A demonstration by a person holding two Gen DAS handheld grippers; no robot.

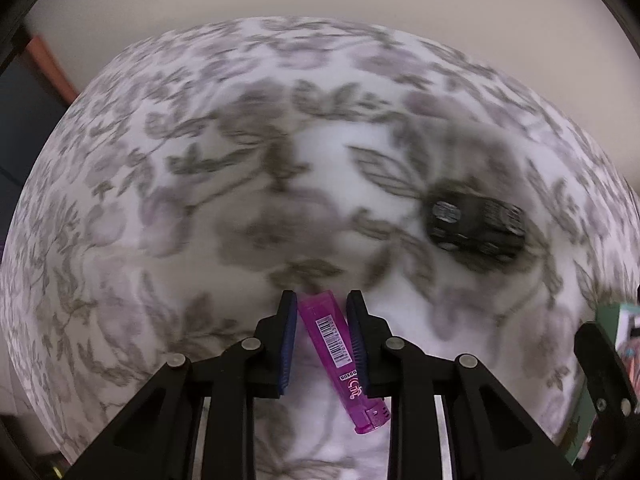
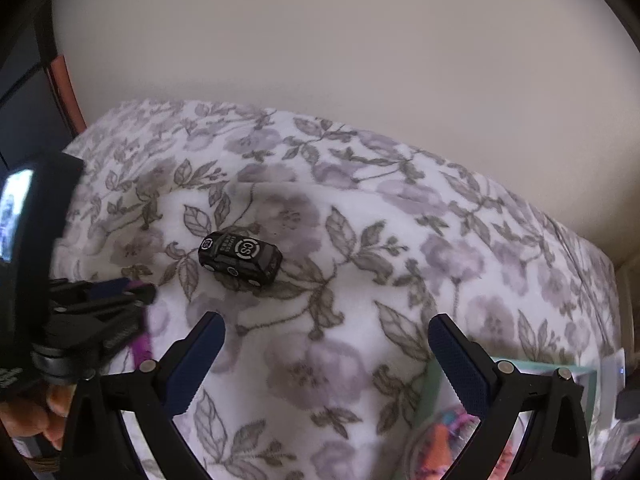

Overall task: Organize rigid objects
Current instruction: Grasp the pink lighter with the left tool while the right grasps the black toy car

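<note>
Item: pink lighter (image 1: 340, 356), clamped askew between the pads of the left claw (image 1: 322, 300), above the floral bedspread (image 1: 200, 200).
Right claw (image 2: 326, 324): wide open, empty, near the black toy car (image 2: 239, 257).
Risk: the slanted, off-centre grip may let the lighter pivot and drop.

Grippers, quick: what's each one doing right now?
Left gripper: closed on the purple lighter.
Right gripper: open, empty, above the floral cloth.

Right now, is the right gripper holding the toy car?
No. The right gripper is open and empty, and the toy car sits apart on the floral cloth beyond its fingers.
</note>
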